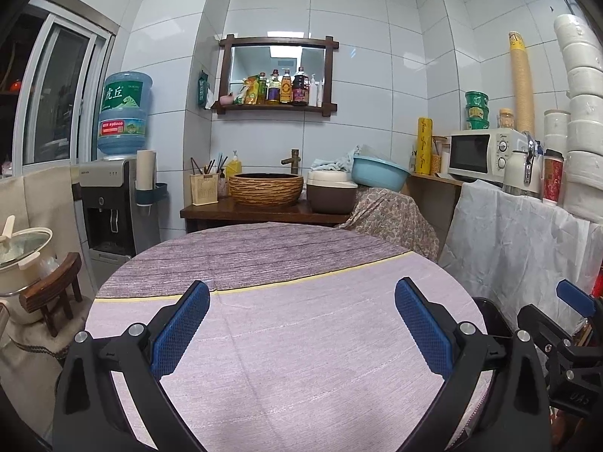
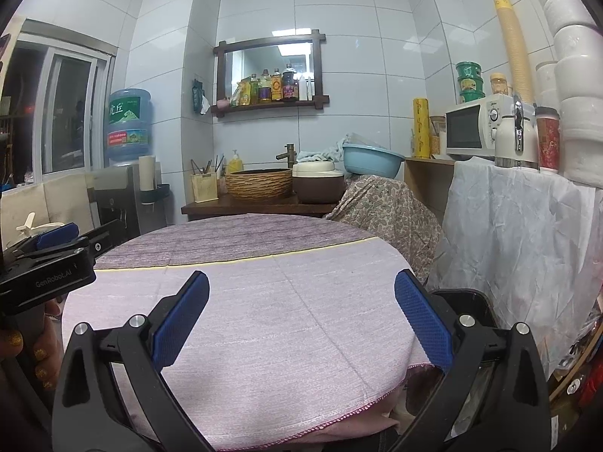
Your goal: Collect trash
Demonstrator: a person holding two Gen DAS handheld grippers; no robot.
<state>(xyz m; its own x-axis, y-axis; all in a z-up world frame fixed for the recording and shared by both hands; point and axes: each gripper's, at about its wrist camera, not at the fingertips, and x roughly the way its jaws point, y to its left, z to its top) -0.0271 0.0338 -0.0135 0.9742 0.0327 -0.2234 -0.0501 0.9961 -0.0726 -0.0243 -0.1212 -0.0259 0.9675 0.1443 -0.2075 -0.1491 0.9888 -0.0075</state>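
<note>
Spreading wide under both tools, the round table (image 1: 286,339) with its pale purple cloth is filling the space ahead of them, its surface bare between the blue pads. Beyond the table, straight ahead of both grippers, the wooden counter (image 1: 241,213) is carrying a woven basin (image 1: 265,188), with a water dispenser (image 1: 113,203) standing off to the left and a microwave (image 1: 484,152) sitting off to the right. Just past the table edge, close beside the right gripper's right finger, a black trash bin (image 2: 465,307) is standing on the floor, mostly hidden by that finger. The left gripper (image 1: 301,333) is hanging over the cloth with its jaws spread wide apart and gripping nothing. The right gripper (image 2: 301,324) is hovering likewise, jaws parted and empty. A hand (image 2: 26,342) with glittery gold nails is wrapping the left tool's handle, showing at the left of the right tool's view. No loose trash is showing on the cloth.
</note>
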